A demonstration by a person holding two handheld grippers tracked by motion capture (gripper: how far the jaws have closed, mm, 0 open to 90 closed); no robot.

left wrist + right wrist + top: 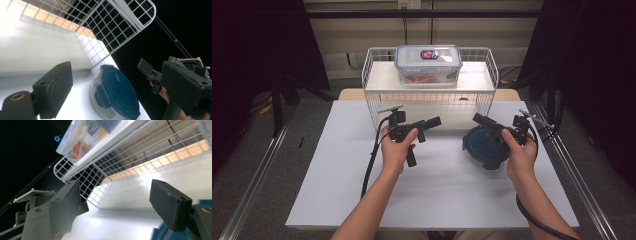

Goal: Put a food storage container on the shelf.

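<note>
Bright overhead light whitens the tabletop [442, 185]; glare at ten o'clock in the left gripper view, surroundings perhaps underexposed.

A white table [432, 185] carries two things directly — a white wire rack [430, 102] standing at its far edge, and a round clear container with a dark blue lid [480, 146] resting on the right, just before the rack. On the rack's upper shelf sits a clear rectangular box [428, 64] — lid clipped on.

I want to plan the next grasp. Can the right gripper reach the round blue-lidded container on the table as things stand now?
Probably yes. The right gripper hangs open just over the round container, nothing lies between them, and the wire rack stands behind.
</note>
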